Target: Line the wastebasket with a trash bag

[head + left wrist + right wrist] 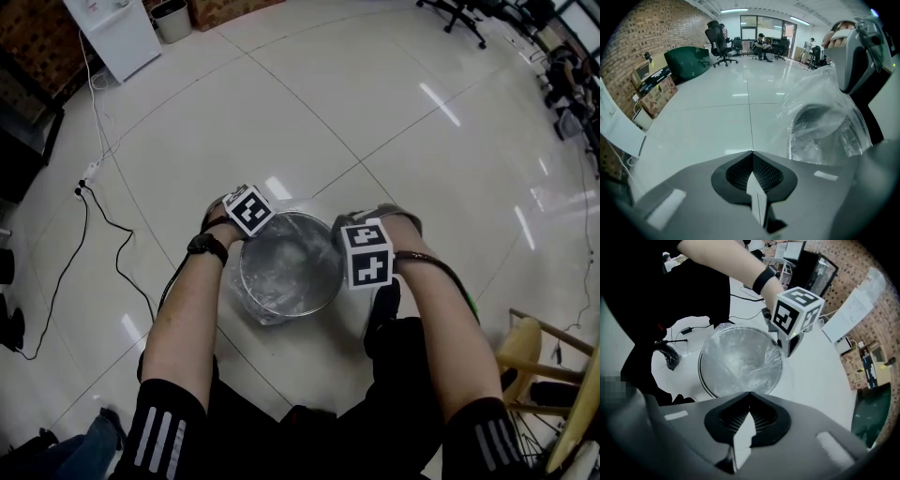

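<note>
While lining looks nearly done in the head view, the wastebasket (314, 302), trash bag (281, 267) inside, is sitting on the floor (375, 112), left gripper (246, 214) at ten o'clock, right gripper (367, 258) at three. Left gripper view: fingers (757, 197) are resting shut, empty. Right gripper view: likewise; next, pinching loose film over the rim.

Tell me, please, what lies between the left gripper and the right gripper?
The wastebasket, lined with a clear trash bag, stands between the left gripper and the right gripper. The head view shows this from above.

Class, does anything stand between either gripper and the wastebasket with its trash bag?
Nothing visible does. The left gripper and right gripper are at opposite sides of the wastebasket, trash bag already inside.
</note>
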